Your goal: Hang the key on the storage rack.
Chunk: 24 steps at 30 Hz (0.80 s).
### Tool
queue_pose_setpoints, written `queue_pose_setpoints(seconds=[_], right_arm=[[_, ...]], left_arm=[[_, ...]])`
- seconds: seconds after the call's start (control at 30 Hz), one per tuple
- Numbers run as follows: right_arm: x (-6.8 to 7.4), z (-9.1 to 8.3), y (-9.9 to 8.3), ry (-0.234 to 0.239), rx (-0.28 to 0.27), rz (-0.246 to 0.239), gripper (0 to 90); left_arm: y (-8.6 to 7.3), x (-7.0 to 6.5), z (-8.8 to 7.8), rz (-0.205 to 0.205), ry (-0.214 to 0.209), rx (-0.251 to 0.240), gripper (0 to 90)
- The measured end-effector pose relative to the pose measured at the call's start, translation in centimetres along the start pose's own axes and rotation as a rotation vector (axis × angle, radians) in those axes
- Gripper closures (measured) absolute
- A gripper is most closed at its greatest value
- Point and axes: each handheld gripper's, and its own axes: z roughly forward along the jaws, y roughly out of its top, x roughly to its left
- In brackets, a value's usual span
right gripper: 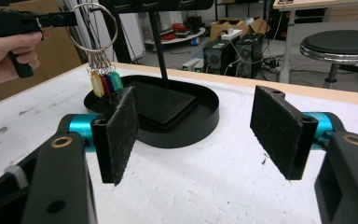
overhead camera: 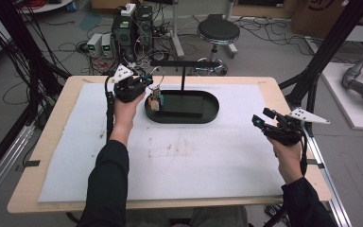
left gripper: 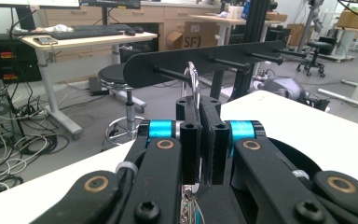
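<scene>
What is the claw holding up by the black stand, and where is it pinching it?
The left gripper pinches the metal key ring by its rim; the coloured tags dangle below.

Left gripper [overhead camera: 147, 81] was extended forward on a straight forearm, jaws clamped tight on key ring [right gripper: 92, 28], just left of the black tray [overhead camera: 212, 111]. Right gripper [overhead camera: 259, 122] hovered well right of the tray, jaws spread wide, nothing between them.
</scene>
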Motion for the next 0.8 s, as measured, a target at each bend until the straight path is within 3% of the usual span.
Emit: queue_pose_setpoints(seconds=[0.63, 0.8], right_arm=[[0.18, 0.18, -0.03, 0.003, 0.012, -0.019, 33.1], [0.23, 0.22, -0.04, 0.001, 0.015, -0.022, 33.1]], left_arm=[[-0.26, 0.42, 0.14, -0.017, 0.036, 0.004, 86.3], [-0.36, 0.52, 0.22, -0.038, 0.069, 0.015, 84.1]])
